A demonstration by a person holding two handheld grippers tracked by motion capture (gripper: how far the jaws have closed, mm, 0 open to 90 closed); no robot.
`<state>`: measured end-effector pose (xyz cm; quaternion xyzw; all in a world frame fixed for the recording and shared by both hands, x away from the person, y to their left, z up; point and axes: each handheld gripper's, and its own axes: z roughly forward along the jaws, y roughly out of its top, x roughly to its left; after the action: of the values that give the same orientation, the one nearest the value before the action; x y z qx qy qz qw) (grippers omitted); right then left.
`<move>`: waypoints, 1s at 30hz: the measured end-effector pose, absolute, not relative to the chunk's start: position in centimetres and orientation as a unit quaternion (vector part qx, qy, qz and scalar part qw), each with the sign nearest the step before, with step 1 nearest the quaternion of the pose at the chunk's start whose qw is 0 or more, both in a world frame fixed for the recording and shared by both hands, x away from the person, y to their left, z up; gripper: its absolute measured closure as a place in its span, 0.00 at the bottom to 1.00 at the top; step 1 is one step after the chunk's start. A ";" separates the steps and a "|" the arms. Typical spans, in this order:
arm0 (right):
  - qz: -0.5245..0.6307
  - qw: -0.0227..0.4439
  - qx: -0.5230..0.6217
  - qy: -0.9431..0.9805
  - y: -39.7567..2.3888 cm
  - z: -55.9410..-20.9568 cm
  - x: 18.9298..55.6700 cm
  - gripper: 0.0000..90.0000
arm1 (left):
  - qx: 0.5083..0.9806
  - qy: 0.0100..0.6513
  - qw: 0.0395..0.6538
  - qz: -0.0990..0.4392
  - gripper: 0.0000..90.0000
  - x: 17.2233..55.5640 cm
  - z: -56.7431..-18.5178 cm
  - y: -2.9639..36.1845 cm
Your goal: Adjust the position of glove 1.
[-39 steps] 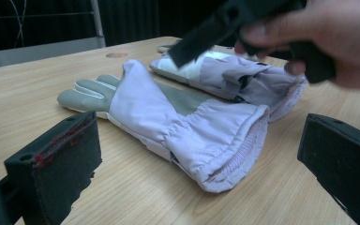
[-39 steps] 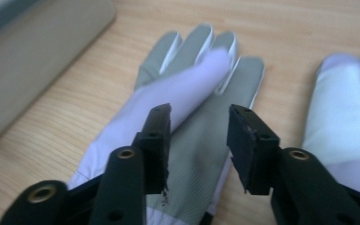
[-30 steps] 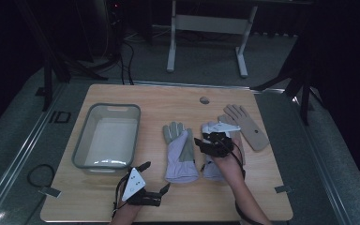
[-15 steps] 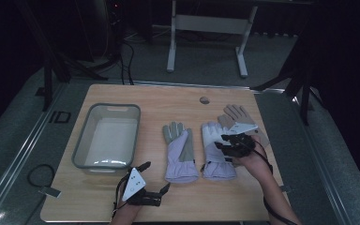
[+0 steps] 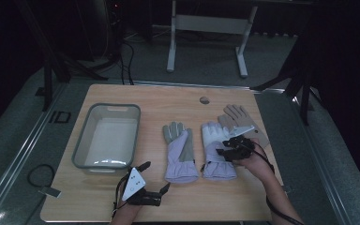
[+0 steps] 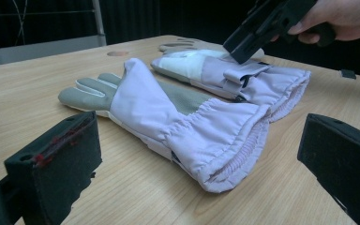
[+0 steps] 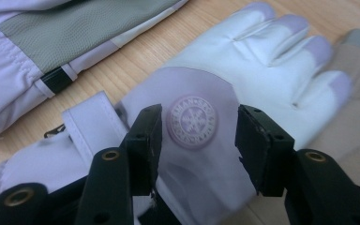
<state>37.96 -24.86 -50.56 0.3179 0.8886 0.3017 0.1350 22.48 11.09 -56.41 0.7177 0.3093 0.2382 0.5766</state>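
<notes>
At frame centre-right the right gripper (image 5: 226, 147), jaws just widened, hovers over the white glove (image 5: 214, 136); left gripper (image 5: 155, 176) gapes empty

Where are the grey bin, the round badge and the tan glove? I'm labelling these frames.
grey bin (image 5: 81, 149), high view, on its left rim.
round badge (image 7: 191, 122), right gripper view, on the glove's back.
tan glove (image 5: 237, 115), high view, on its fingers.

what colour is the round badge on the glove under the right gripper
Pale lilac badge with a snowflake emblem, clearest in the right gripper view.
</notes>
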 end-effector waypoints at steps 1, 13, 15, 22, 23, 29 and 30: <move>0.300 0.132 0.317 0.890 -24.7 -50.8 38.1 0.56 | 0.718 0.309 0.577 0.238 0.00 22.5 -56.4 11.1; 0.274 0.134 0.312 0.900 -24.1 -52.9 38.2 0.75 | 0.718 0.309 0.577 0.238 0.00 22.5 -56.4 11.1; 0.281 0.142 0.321 0.893 -24.0 -53.0 37.9 0.83 | 0.718 0.309 0.577 0.239 0.00 22.5 -56.4 11.1; 0.302 0.134 0.334 0.883 -24.5 -52.0 37.7 0.88 | 0.716 0.312 0.577 0.238 0.00 22.5 -56.4 11.1; 0.310 0.130 0.336 0.880 -24.8 -51.4 37.7 0.89 | 0.716 0.312 0.577 0.237 0.00 22.5 -56.4 11.1; 0.329 0.129 0.329 0.876 -25.4 -48.4 37.4 0.89 | 0.716 0.312 0.578 0.237 0.00 22.5 -56.4 11.2; 0.329 0.129 0.329 0.876 -25.4 -48.4 37.4 0.89 | 0.716 0.311 0.578 0.238 0.00 22.5 -56.4 11.2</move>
<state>37.42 -25.40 -48.36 0.3292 0.8755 0.3292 0.1292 22.49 11.15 -56.41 0.7155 0.3114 0.2376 0.5784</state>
